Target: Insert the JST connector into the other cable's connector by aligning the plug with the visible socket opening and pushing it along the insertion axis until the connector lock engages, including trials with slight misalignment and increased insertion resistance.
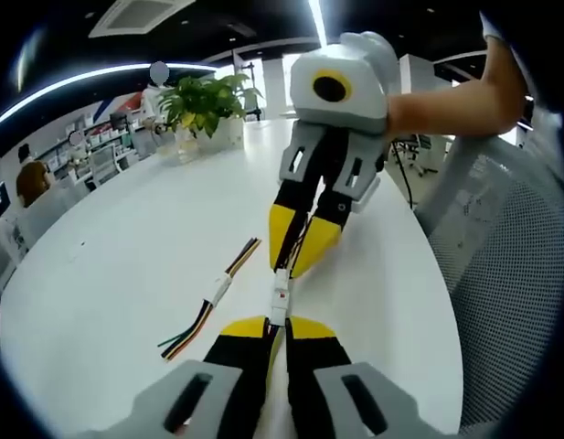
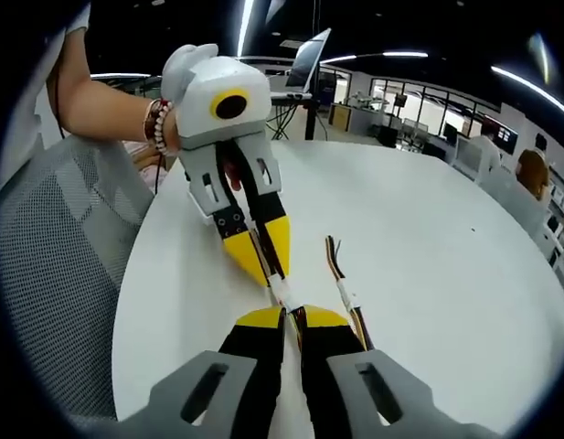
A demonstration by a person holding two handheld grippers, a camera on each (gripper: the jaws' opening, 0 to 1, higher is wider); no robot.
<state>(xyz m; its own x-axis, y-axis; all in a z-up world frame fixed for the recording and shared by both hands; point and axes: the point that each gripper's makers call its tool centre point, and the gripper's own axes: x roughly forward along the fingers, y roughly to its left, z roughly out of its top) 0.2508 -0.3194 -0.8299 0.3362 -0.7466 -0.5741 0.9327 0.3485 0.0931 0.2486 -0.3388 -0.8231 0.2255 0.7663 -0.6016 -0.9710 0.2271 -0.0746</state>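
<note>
A small white JST connector is stretched between the two grippers just above the white round table. My left gripper is shut on its near end, the yellow-tipped jaws pressed together. My right gripper comes in from the far side and is shut on the other end, with thin wires running up between its jaws. In the right gripper view the same white connector sits between my right gripper and the left gripper. The two halves touch; the seam is too small to judge.
A second cable with coloured wires and a white connector lies on the table left of the jaws, seen again as the cable. A potted plant stands at the far edge. A grey mesh chair is by the table rim. A person's arm holds the left gripper.
</note>
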